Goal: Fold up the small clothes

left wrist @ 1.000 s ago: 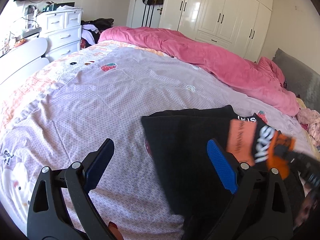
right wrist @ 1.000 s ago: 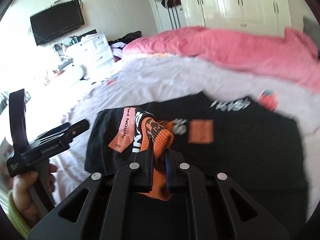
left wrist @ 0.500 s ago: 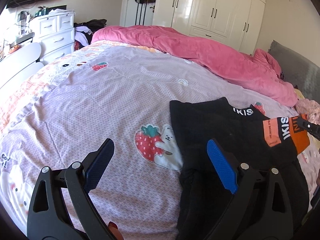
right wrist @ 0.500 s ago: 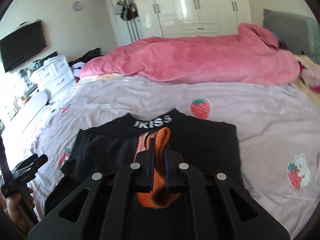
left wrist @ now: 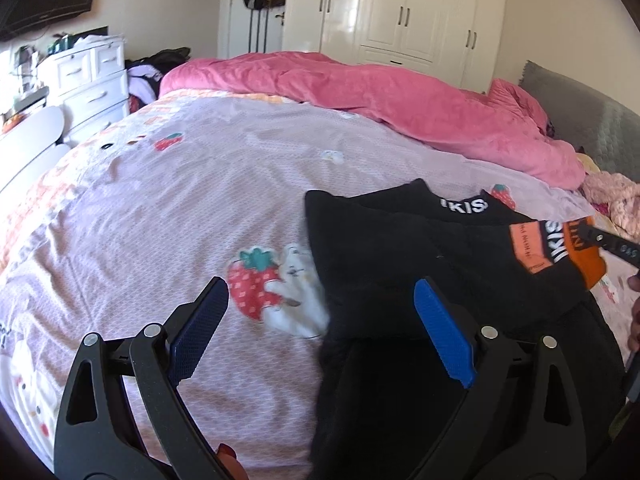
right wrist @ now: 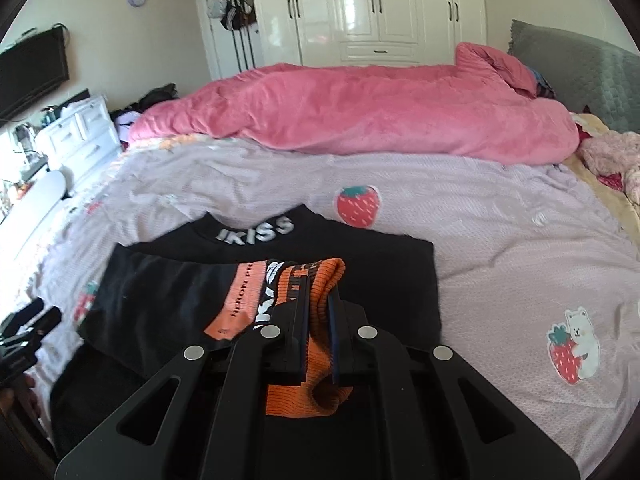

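Observation:
A small black sweater (right wrist: 168, 300) with white lettering on its collar lies on the lilac bedsheet (right wrist: 480, 240). One sleeve, with an orange cuff (right wrist: 320, 284), is folded across the body. My right gripper (right wrist: 318, 292) is shut on that orange cuff, just above the sweater. In the left wrist view the same sweater (left wrist: 400, 256) fills the lower right, and the right gripper (left wrist: 592, 236) shows at the edge on the cuff (left wrist: 588, 268). My left gripper (left wrist: 320, 312) stands open and empty, its right finger over the sweater's left part, its left finger over the sheet.
A rolled pink duvet (right wrist: 360, 108) lies across the far side of the bed. A grey headboard (right wrist: 580, 76) and a heap of pink clothes (right wrist: 612, 156) are at the right. White drawers (left wrist: 88, 80) stand beyond the bed's left edge, wardrobes (right wrist: 380, 8) behind.
The right gripper carried the orange-cuffed sleeve from the sweater's left side across its body to the right. The left gripper shifted left, staying open.

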`<state>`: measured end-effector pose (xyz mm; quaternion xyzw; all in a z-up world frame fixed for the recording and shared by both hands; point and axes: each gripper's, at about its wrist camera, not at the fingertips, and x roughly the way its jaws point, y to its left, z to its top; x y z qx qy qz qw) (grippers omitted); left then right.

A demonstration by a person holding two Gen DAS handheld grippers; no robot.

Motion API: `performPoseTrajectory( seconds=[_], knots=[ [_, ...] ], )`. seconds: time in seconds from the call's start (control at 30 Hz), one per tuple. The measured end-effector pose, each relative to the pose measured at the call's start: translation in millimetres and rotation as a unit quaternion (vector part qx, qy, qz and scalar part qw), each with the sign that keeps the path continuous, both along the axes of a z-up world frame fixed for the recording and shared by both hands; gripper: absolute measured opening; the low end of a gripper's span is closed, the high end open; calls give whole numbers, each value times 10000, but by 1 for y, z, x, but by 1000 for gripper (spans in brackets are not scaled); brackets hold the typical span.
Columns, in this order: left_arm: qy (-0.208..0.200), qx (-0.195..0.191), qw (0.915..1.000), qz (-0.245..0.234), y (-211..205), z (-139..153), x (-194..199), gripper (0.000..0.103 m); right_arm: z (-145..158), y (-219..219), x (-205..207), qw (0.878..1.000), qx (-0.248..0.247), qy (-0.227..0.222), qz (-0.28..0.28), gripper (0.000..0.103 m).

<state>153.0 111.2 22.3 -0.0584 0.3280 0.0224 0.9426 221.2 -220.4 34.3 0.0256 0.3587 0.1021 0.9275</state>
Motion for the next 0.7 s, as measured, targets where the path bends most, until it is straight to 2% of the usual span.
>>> performPoseTrajectory(
  seconds=[0.13,0.33,0.57,0.7],
  knots=[
    [20,86,9997,-249,-24,4,12,87,-14,-9,6,9997,121,209,-47,8],
    [20,71,9978,-657,-58,13,38,87,-13,-27,2,9988,383,227,-206,18],
    [322,-123,9947,-968,-64,-10,53,87,-19,-45,1,9961,715,460,-236,27],
    [367,-200,9932,-1082,-64,-15,53,87,-29,-40,8,9948,739,679,-196,40]
  ],
)
